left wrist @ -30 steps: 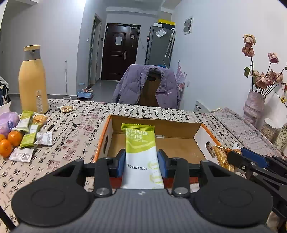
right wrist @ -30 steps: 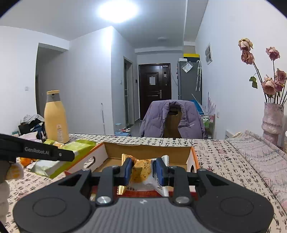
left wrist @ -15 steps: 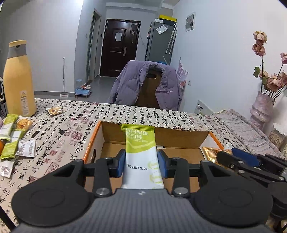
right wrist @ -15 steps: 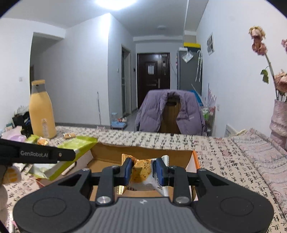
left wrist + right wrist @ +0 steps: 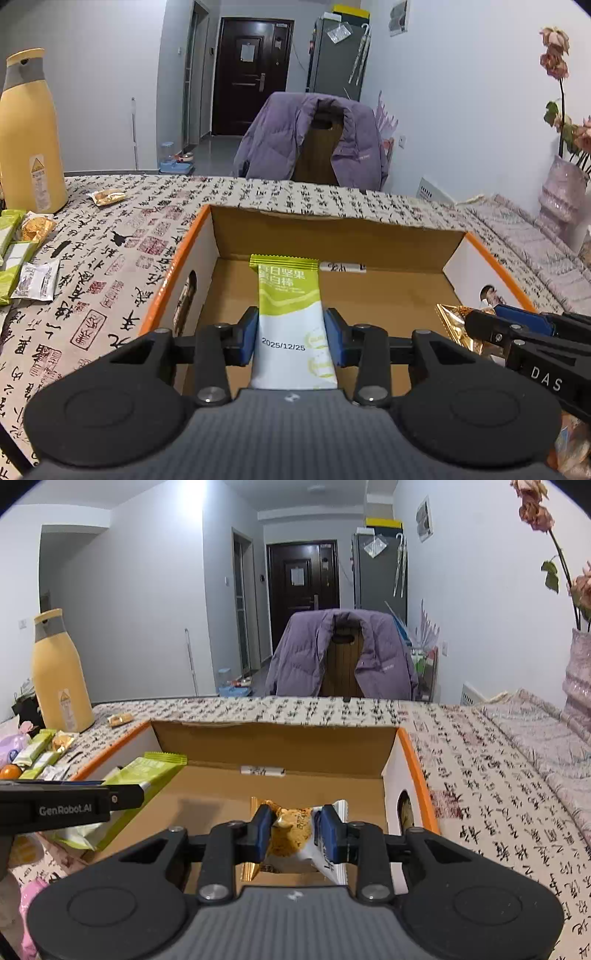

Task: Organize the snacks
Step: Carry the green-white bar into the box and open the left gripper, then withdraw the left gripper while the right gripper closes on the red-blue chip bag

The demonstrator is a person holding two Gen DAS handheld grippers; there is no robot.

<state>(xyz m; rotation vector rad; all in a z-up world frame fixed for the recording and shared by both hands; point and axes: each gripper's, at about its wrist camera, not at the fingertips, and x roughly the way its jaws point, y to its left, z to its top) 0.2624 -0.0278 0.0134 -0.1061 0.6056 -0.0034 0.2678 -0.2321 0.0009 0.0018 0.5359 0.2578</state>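
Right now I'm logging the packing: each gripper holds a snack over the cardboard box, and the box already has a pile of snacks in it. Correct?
Not quite. The cardboard box holds no pile; the left wrist view shows only one small white packet by its far wall. The left gripper does hold a green snack bar, the right gripper a cake packet.

Left tongs (image 5: 290,338) clamped tight, tilted downward; right tongs (image 5: 291,829) likewise clamped, angled down, just beside.
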